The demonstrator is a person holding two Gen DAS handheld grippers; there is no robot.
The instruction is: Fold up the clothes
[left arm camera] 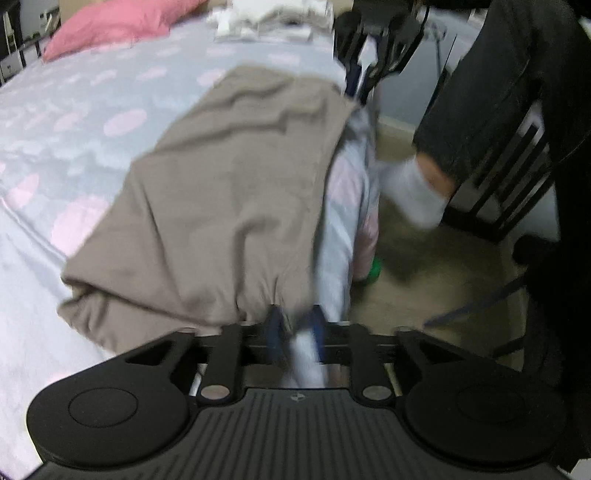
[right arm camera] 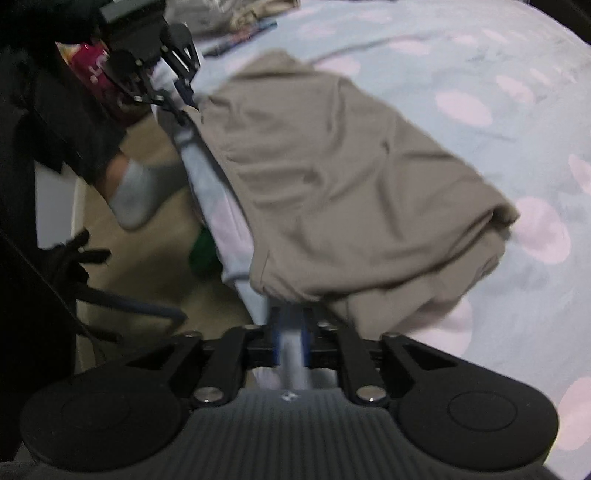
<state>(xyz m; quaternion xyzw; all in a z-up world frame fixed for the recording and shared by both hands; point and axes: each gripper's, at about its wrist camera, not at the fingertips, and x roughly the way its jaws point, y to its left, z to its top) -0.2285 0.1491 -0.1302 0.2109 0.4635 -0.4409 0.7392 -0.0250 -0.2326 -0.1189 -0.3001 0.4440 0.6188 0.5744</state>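
A folded taupe cotton garment point(left arm camera: 229, 192) lies along the edge of the bed's pale blue, pink-spotted bedspread point(left arm camera: 74, 122). The left gripper point(left arm camera: 295, 325) and right gripper point(right arm camera: 290, 321) sit at its near hem, jaws slightly apart; blur hides whether either grips the cloth.

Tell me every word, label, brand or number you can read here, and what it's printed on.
No text here can be read for certain.
Pink package, upper left of the right wrist view: pale lettering, sideways and blurred, unreadable.
Flat printed item at the far end of the bed: colours only, too blurred.
White pile at the bed's far end in the left wrist view: no lettering discernible.
Tan garment: no print visible.
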